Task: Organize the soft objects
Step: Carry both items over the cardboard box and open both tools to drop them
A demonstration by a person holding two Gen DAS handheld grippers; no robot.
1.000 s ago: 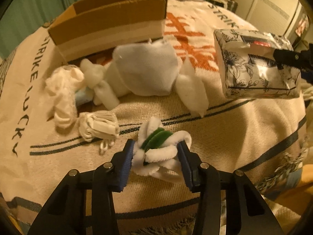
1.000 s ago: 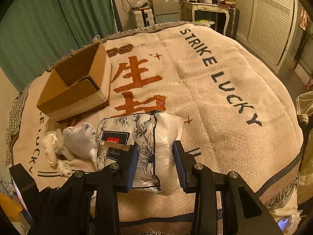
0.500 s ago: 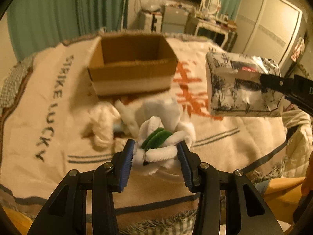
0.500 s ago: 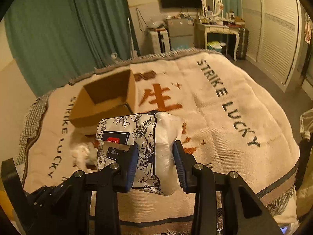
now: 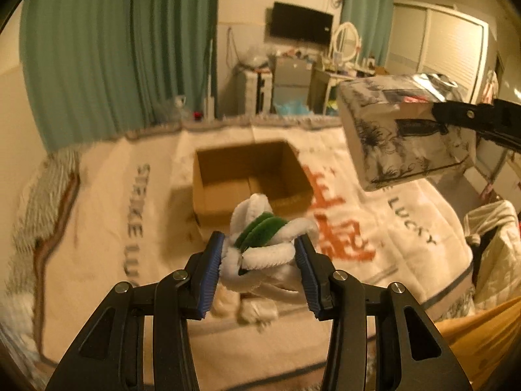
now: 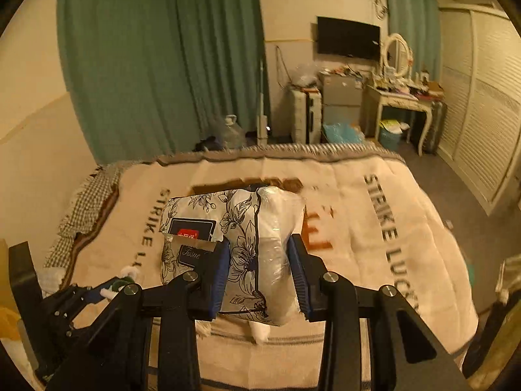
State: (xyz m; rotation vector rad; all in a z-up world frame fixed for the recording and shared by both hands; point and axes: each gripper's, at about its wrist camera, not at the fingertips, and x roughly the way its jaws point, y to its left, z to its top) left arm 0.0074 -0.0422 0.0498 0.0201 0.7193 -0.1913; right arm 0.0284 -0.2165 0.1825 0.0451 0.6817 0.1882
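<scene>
The left gripper (image 5: pixel 260 260), clenched on a white and green plush bundle (image 5: pixel 265 244), hangs over the bed with the open cardboard box (image 5: pixel 247 176) straight ahead and below it, toward the bed's far edge. The right gripper (image 6: pixel 259 277), grasping a floral tissue pack (image 6: pixel 228 238) held upright, hangs to the right of the box. I judge the left one nearer the box mouth.

Both wrist views high over blanket (image 5: pixel 407 228)
</scene>
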